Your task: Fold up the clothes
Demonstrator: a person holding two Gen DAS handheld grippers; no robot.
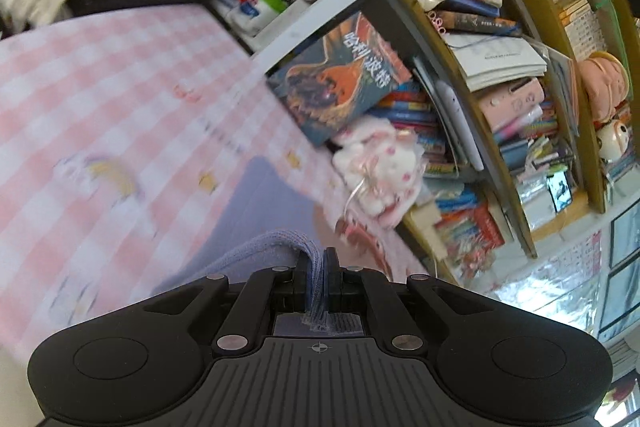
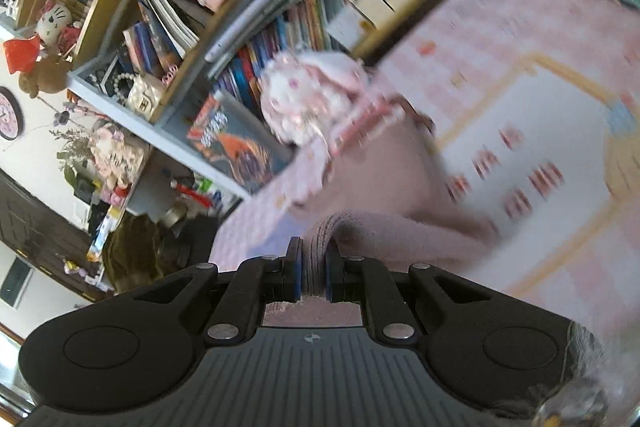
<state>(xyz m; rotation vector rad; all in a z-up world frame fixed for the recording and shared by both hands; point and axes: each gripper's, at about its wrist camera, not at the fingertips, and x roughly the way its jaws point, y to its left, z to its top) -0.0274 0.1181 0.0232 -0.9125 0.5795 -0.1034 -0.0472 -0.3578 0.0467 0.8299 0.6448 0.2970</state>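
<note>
Between each hand-held gripper's point(image 1: 319, 269) point(image 2: 313, 261) jaws, pinched lilac garment point(image 1: 260, 211) point(image 2: 384, 183), blurred and mostly hidden.

Left gripper point(image 1: 319, 269): matt black plastic, ribbed housing lower centre of frame, dull silver metal pivot pins. Clamped between jaws: lilac garment point(image 1: 276, 247), knitted cloth, ribbed edge, soft matt nap.

Right gripper point(image 2: 314, 269): same matt black plastic, blue pad faces. Pinched there: same knit cloth, fuzzy ribbed hem, pinkish in this view.

Bed cover point(image 1: 100, 99): pink-white checked cloth, printed, smooth matt.

Plush toy point(image 1: 376, 167), right of centre: fluffy white-pink pile.

Bookshelf point(image 1: 460, 99): yellowish wood boards, smooth; grey-white painted edge.

Book point(image 1: 340, 79), leaning there: glossy paper cover.
</note>
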